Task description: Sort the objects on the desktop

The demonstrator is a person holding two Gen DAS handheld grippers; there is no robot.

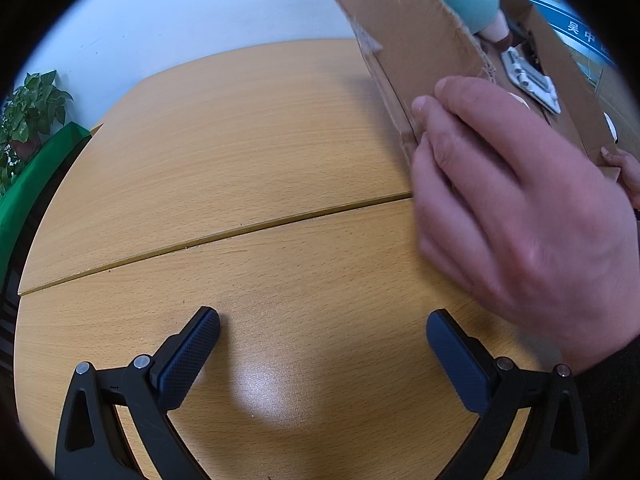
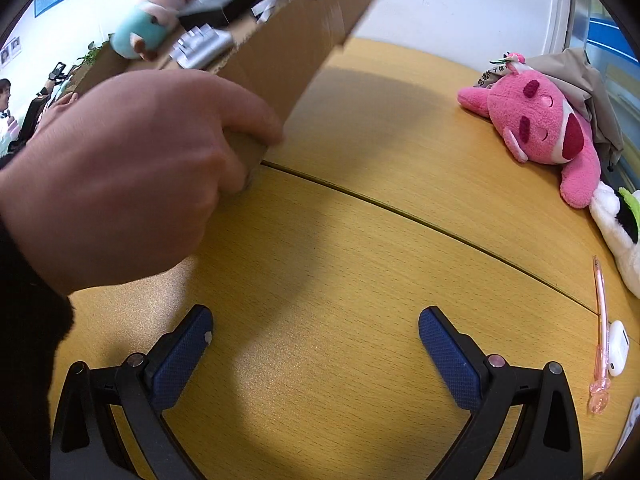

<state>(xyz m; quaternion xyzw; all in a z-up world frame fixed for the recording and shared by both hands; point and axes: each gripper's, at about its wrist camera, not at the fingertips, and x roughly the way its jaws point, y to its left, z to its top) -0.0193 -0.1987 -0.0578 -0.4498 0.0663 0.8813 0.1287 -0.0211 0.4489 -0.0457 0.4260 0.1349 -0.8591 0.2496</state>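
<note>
- Cardboard box [image 2: 288,40], the largest thing in view, is held tilted above the wooden table [image 2: 360,280] by a bare hand [image 2: 120,168] gripping its near corner; a second hand [image 1: 624,168] is glimpsed at the far edge in the left wrist view.
- Inside the box a teal plush [image 2: 136,36], a dark rectangular case [image 2: 224,0] and a silvery metal item [image 2: 204,46] are seen, blurred, so their exact lie cannot be told.
- A pink plush [image 2: 540,120] is seen lying at the far right of the table, its long axis running from upper left to lower right, with grey cloth [image 2: 580,80] behind it and a white plush [image 2: 616,232] just beside its lower end.
- A pink pen [image 2: 600,332] is laid nearly along the viewing direction at the right edge, with a white earbud case [image 2: 616,348] touching or just beside it.
- The right gripper [image 2: 316,328] is held wide apart over bare table, nothing between its blue pads; the loose objects all lie to its right, so it is judged the nearer arm for them.
- The left gripper [image 1: 322,332] is likewise spread wide and holds nothing; from it the box lies up and to the right, and no loose object is seen within its view.
- The coming move is judged to turn on a rightward reach, with the pen's axis calling for the jaws to be closed across it.
</note>
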